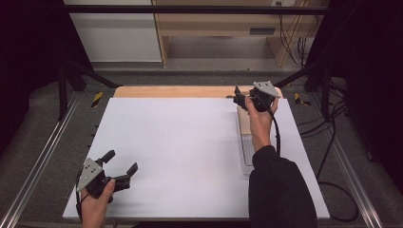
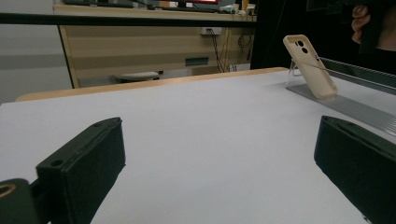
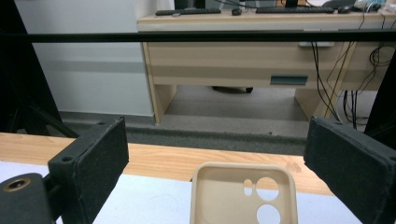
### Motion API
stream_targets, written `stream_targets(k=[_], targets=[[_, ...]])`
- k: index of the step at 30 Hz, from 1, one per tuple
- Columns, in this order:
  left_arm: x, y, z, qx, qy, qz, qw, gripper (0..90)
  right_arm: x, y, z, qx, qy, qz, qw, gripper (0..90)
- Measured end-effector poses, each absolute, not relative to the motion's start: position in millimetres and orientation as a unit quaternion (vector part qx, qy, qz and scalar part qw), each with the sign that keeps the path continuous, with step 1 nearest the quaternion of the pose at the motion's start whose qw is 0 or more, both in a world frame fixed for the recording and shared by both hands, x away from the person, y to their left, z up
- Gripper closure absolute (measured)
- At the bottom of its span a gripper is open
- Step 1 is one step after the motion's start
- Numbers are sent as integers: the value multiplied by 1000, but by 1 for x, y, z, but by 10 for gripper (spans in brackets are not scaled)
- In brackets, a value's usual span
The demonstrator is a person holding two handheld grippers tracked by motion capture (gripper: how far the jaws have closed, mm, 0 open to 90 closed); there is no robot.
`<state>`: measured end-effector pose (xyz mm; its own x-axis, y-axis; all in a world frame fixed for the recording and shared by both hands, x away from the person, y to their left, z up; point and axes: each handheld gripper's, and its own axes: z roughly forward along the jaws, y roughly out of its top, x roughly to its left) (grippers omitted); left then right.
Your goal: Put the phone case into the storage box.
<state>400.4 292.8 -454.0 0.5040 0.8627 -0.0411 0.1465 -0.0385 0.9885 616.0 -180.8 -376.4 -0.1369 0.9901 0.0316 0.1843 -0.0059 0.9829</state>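
Here, my right gripper point(image 3: 219, 158) has its fingers spread wide, holding nothing; the beige plastic phone case point(image 3: 243, 196) leans between them. My left gripper point(image 1: 121, 163) is equally open above the white surface point(image 1: 180, 152).

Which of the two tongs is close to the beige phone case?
The right tongs, at the table's far right. The phone case stands between and just beyond their open jaws, leaning on a clear stand. The left tongs are at the near left corner.
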Motion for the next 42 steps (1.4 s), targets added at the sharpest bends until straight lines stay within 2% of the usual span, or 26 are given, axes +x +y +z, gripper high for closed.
stream_targets(k=[22,42], targets=[[401,296,-454,653,390,319,566,15,594,-190,-355,482,582,524,392,61],[400,297,-454,656,382,324,565,16,584,-191,-347,452,588,535,404,46]])
